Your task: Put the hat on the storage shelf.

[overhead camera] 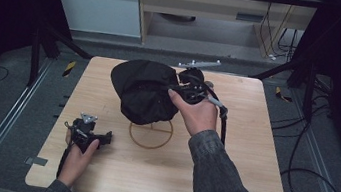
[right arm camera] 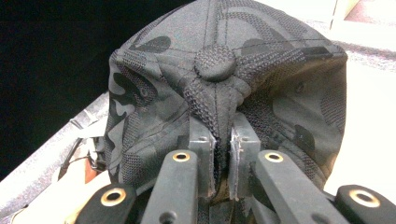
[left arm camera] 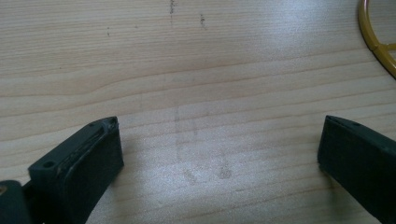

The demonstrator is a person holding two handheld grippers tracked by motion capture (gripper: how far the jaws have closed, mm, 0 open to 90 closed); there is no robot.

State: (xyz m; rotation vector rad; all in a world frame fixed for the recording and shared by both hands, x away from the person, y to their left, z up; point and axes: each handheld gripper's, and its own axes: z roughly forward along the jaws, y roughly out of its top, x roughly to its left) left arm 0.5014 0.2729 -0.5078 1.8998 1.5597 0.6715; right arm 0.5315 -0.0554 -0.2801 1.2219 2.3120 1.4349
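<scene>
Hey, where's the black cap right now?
In the high view the black cap sits at the table's far centre, above the gold wire ring, pinched by the right claw on its right side.

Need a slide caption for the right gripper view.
Right tongs pinch a fold of the black camouflage cap just below its crown button.

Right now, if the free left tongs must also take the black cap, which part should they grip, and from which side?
Probably the cap at its lower left edge, coming from the person's left. The right tongs already pinch a fold of the crown just below the top button, so that side is taken. The left tongs rest open over the table, with a free path.
</scene>
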